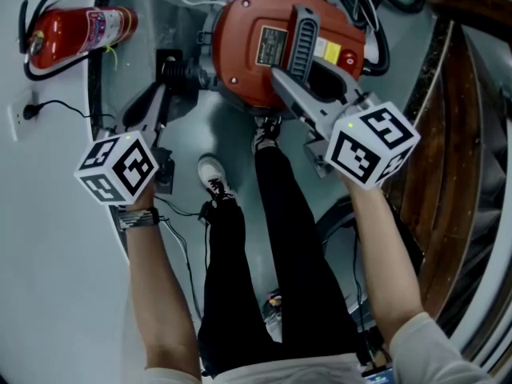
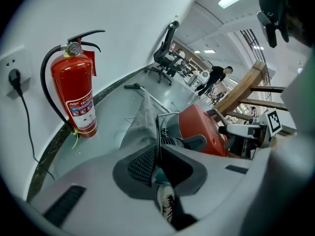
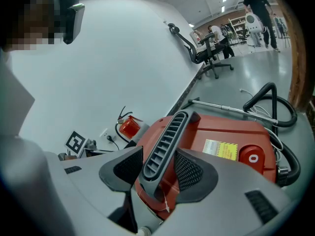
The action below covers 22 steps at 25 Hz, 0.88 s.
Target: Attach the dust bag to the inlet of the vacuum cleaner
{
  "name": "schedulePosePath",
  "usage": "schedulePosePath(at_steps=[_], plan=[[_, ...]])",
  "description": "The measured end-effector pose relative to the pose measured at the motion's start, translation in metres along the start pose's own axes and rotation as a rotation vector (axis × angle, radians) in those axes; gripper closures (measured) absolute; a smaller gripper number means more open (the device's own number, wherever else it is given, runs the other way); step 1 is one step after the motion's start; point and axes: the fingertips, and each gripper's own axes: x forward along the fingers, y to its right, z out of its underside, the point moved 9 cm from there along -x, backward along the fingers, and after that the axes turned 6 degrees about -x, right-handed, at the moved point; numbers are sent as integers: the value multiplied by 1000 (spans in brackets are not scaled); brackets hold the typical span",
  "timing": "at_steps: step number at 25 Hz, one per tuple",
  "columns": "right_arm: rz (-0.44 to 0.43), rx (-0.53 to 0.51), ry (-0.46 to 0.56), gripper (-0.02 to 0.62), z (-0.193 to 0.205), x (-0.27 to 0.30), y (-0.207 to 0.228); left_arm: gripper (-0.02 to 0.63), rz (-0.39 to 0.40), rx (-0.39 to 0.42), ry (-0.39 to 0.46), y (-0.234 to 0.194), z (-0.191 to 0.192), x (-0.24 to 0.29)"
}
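Observation:
The red vacuum cleaner (image 1: 264, 46) stands on the floor ahead of me, with a black ribbed handle (image 1: 304, 42) across its top. My right gripper (image 1: 284, 78) is shut on that handle (image 3: 167, 141), one pad on each side. On the vacuum's left, my left gripper (image 1: 160, 98) reaches toward a black fitting (image 1: 180, 74). In the left gripper view it (image 2: 156, 156) is shut on the edge of the grey cloth dust bag (image 2: 141, 117), which hangs beside the red body (image 2: 199, 129). Whether the bag touches the inlet is hidden.
A red fire extinguisher (image 1: 80, 30) stands by the white wall at left, near a wall socket with a plug (image 1: 24, 112). A black hose (image 3: 275, 107) coils behind the vacuum. My legs and shoes (image 1: 212, 174) are just below it. Wooden framing (image 1: 448, 134) rises on the right.

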Motion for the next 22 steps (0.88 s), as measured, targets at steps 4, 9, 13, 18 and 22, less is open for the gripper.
schedulePosePath(at_steps=[4,9,13,18,22], plan=[[1,-1,-1,391,0,0,0,578,7,19,-17,2,-1,0],[4,-6,-1,391,0,0,-1,578,11,35,-32,3,-1,1],[7,-10,2,391,0,0,-1,577,4,59,-45,5,-1,1],[6,-13,0,391,1,0,-1,569,-1,113,-75,16,1,5],[2,-10,-4,391,1,1,-1,569,3,103,-77,20,2,6]])
